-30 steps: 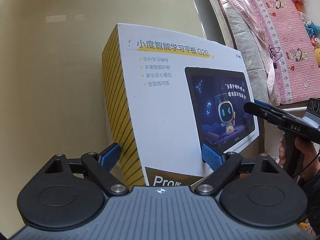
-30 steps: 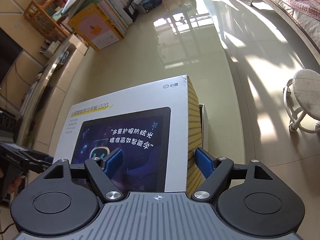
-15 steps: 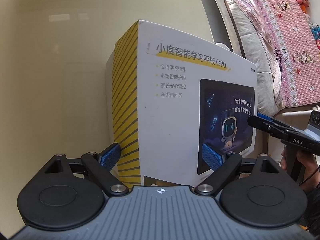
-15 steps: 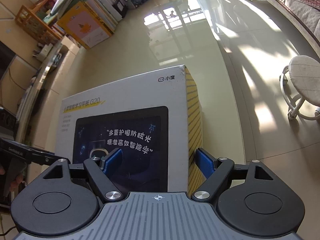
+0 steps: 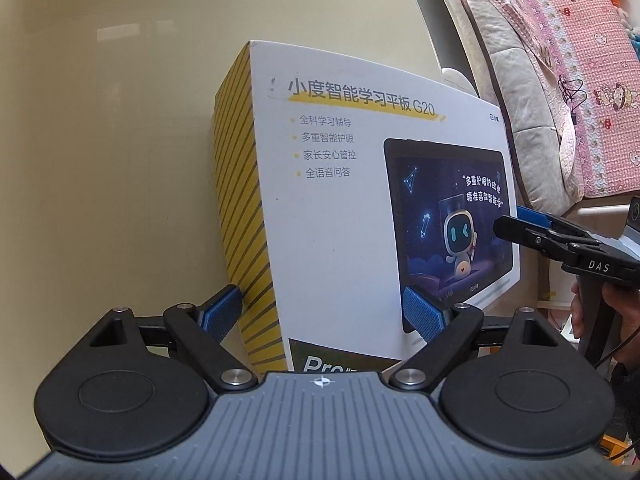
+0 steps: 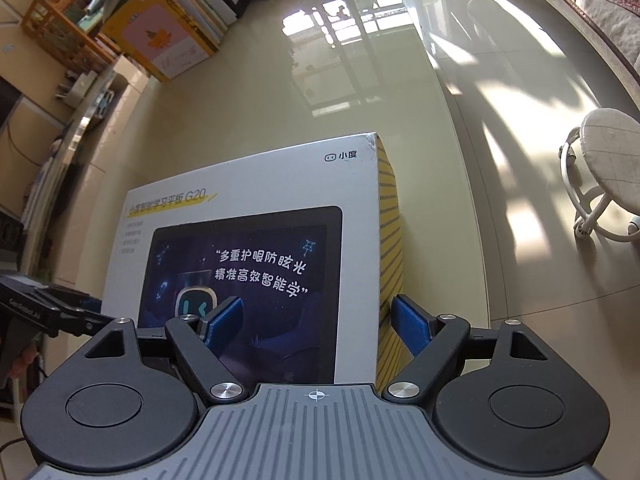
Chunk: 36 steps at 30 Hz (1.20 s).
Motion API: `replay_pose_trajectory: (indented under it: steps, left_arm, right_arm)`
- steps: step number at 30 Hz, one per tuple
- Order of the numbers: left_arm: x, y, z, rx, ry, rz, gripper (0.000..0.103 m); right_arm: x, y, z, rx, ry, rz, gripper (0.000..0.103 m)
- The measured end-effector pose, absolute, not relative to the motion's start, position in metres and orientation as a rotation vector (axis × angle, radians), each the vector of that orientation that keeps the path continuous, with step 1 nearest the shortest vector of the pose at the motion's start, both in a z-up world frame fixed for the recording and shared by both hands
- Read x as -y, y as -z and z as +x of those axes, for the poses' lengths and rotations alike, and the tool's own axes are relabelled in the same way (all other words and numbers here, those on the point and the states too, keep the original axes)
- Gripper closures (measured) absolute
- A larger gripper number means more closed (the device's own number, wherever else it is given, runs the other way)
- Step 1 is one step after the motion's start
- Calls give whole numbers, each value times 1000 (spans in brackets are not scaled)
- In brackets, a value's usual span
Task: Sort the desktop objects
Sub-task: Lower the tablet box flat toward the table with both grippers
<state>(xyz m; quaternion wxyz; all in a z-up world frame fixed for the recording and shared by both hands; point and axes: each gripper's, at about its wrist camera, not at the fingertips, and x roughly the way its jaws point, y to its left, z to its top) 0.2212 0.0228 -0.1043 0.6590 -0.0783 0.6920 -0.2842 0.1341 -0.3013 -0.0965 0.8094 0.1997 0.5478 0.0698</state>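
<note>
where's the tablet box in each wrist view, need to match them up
Left wrist: the tablet box fills the centre, striped yellow side on its left, between the left gripper fingers.
Right wrist: the box sits lower centre, striped side on its right, between the right gripper fingers.
Shared landmark: the cartoon robot printed on the box, also seen at.

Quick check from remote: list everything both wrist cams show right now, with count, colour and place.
tablet box: one, white with yellow-striped sides, on the glossy tabletop between both tongs
stool: one, white frame, beige cushion, on the floor at right
books and boxes: a stack, mixed colours, far left by the wooden shelf
bedding: pink quilt over grey blanket, upper right
left tongs: open, blue pads astride one box corner
right tongs: open, astride the opposite corner
</note>
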Motion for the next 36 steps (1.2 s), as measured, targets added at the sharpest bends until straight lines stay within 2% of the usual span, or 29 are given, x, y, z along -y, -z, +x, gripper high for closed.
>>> replay_pose_trajectory:
  steps: [5,12,19,25,26,34,36]
  left_arm:
    - [-33,80,214,-1500,604,-222,0]
    - [1,36,194,-1300,518,22,0]
    - [39,51,186,-1268,490,115,0]
    - [49,72,183,-1293,430,103,0]
    - [48,74,183,-1297,418,91,0]
    - [57,80,180,-1261,385,150,0]
    - [56,82,180,-1256,376,137,0]
  right_arm:
    - [291,86,135,-1137,-134,397,20]
    - [265,80,147,-1148,-126,330,21]
    - [246,85,154,-1187,-76,302,20]
    - [237,95,152,-1224,-11,233,7]
    - [236,96,153,-1230,0,221,0]
    - [230,109,158,-1250,61,143,0]
    - [236,112,158,-1263,74,199,0]
